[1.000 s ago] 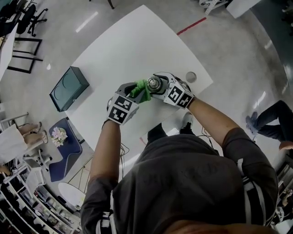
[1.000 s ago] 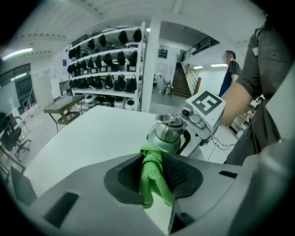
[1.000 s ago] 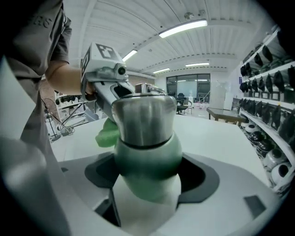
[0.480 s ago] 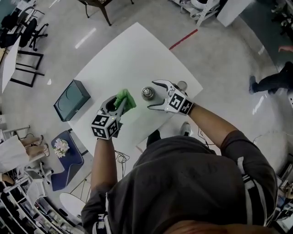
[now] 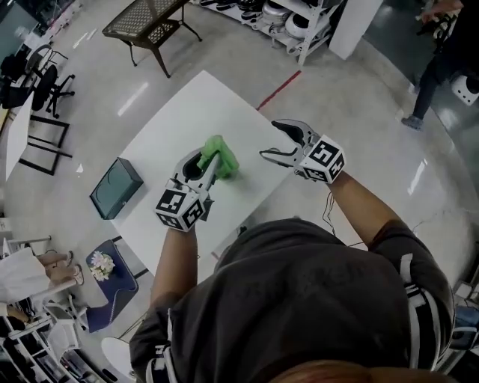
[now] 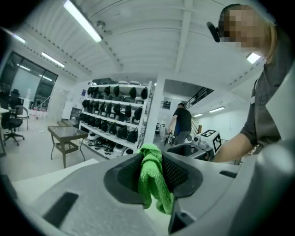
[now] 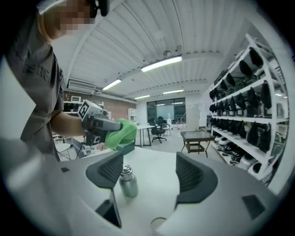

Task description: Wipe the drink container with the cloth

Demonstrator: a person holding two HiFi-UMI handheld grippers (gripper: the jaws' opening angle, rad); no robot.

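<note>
My left gripper (image 5: 210, 158) is shut on a bunched green cloth (image 5: 223, 158), held up over the white table (image 5: 187, 112). The left gripper view shows the cloth (image 6: 154, 182) pinched between the pads and hanging down. My right gripper (image 5: 271, 140) is raised to the right of it, apart from the cloth; its jaws are closing with nothing between them. A small metal bottle (image 7: 128, 180) stands upright on the table beyond the right gripper's (image 7: 150, 168) left finger, untouched. The head view does not show the bottle. A round cap (image 7: 159, 224) lies near the table's front edge.
A dark green box (image 5: 116, 188) sits at the table's left corner. A metal bench (image 5: 146, 21) and shelves of helmets (image 5: 277, 15) stand beyond the table. A person (image 5: 441, 37) walks at the far right. Office chairs (image 5: 34, 75) stand at the left.
Both grippers came up and apart from the bottle. The left carried the cloth off to the left; the right let go of the bottle and now hangs open above it.
</note>
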